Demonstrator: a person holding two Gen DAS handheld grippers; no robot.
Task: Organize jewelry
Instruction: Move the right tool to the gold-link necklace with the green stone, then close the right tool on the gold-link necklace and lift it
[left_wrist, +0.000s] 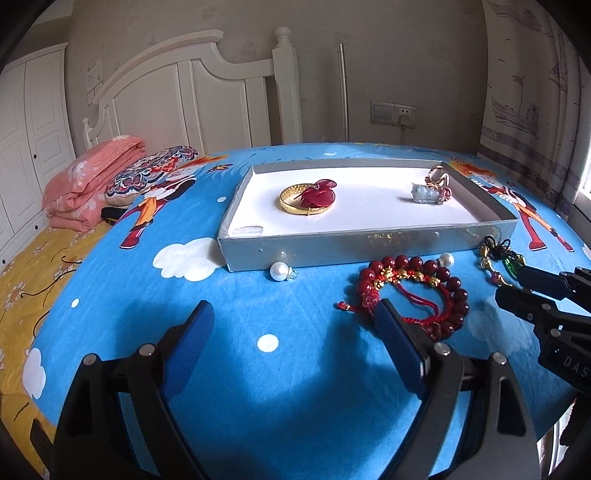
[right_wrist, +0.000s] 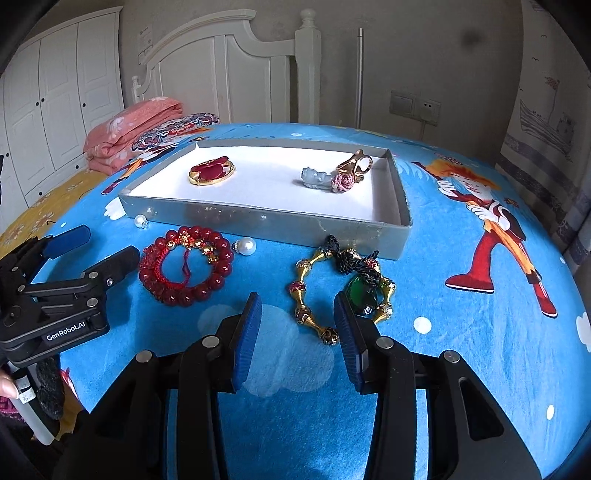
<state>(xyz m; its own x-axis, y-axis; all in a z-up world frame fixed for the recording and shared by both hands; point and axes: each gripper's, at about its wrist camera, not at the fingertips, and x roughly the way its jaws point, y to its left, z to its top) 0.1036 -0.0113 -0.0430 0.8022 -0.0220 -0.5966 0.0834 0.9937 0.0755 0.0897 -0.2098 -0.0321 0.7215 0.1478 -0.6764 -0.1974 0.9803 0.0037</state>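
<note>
Both grippers, left (left_wrist: 295, 325) and right (right_wrist: 297, 314), are held open and empty above the bed (right_wrist: 480, 350). The red bead bracelet (right_wrist: 186, 271) and gold necklace (right_wrist: 340, 291) are seen beside the tray (right_wrist: 258, 218)

Two pearls (right_wrist: 247, 246), one tray (right_wrist: 258, 218), two bracelets (right_wrist: 186, 271).

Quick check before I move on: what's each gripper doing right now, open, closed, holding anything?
Left gripper: jaws open, holding nothing, beside the red bead bracelet.
Right gripper: jaws open, holding nothing, at the gold and green necklace.
</note>
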